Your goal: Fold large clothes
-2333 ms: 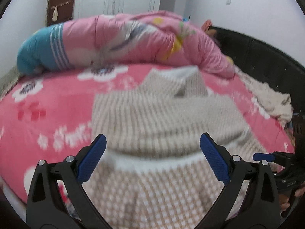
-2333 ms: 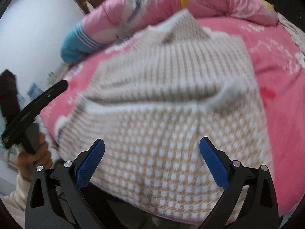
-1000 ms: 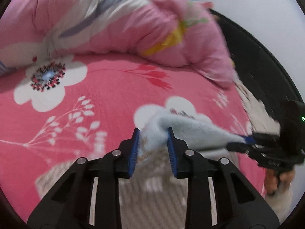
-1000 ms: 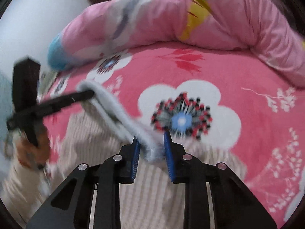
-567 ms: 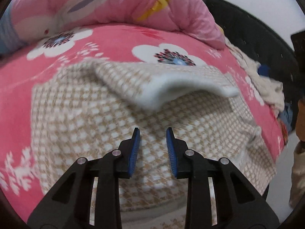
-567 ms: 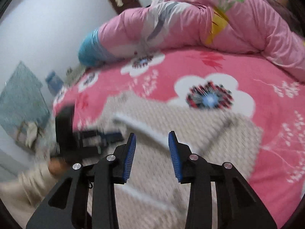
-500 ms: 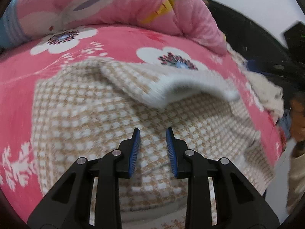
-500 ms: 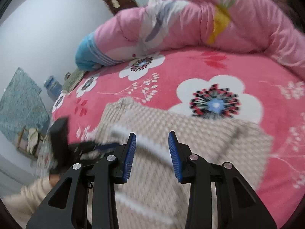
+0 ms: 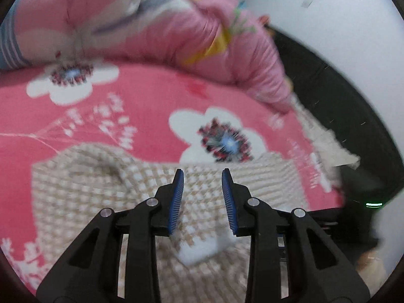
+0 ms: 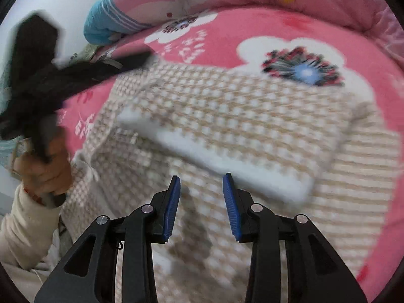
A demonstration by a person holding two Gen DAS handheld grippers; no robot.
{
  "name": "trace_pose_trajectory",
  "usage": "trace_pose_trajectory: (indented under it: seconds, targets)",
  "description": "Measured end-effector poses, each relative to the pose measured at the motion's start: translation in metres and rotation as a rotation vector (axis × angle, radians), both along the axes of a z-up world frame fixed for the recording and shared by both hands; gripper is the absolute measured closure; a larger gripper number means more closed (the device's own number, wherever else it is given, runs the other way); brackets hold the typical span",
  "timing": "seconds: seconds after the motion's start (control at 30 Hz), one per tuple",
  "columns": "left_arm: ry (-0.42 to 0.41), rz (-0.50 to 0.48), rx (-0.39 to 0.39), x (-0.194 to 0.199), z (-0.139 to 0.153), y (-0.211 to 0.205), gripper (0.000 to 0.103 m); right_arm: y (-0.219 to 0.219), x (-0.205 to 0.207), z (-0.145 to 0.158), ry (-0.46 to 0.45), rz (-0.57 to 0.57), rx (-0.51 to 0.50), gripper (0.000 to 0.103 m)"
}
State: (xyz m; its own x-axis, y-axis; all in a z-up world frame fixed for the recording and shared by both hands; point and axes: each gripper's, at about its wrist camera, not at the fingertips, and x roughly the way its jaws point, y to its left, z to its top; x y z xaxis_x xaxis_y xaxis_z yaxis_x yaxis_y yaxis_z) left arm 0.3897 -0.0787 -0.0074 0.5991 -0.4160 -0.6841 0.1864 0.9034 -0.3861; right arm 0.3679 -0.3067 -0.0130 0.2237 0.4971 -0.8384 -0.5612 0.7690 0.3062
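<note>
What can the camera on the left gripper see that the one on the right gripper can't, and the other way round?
Only the left wrist view shows the dark bed frame against the white wall, and rumpled cream fabric at the bed's edge.

Only the right wrist view shows the person's hand in a cream sleeve, holding the other gripper, and the quilt's blue striped end.

Both show the checked sweater with its white hem, folded on the pink flowered blanket, and the pink quilt behind.
</note>
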Motion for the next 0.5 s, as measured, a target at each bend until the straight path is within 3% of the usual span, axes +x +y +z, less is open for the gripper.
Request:
trace_pose_trajectory:
  seconds: [0.07,0.17,0.23,0.33,0.43,0.5]
  targets:
    - [0.057,-0.001,0.068,0.005,-0.021,-0.009,0.074,-0.012,0.001,0.022,-0.088,-0.024,-0.005,0.068]
    - [0.026,-0.005,0.109,-0.01,-0.03,-0.009,0.075,-0.021,0.024,0.038,-0.135,-0.091,0.018,0.068]
    - [0.028,-0.005,0.11,-0.017,-0.032,-0.005,0.075,-0.017,0.046,0.029,-0.155,-0.128,-0.031,0.068]
    - [0.02,-0.015,0.118,-0.026,-0.036,-0.002,0.075,-0.021,0.067,-0.007,-0.122,-0.162,-0.127,0.07]
    - [0.017,-0.026,0.114,-0.03,-0.04,0.001,0.075,-0.048,0.053,-0.016,-0.091,-0.201,-0.058,0.071]
    - [0.008,-0.032,0.116,-0.034,-0.041,0.002,0.075,-0.062,0.04,-0.012,-0.089,-0.241,-0.114,0.069]
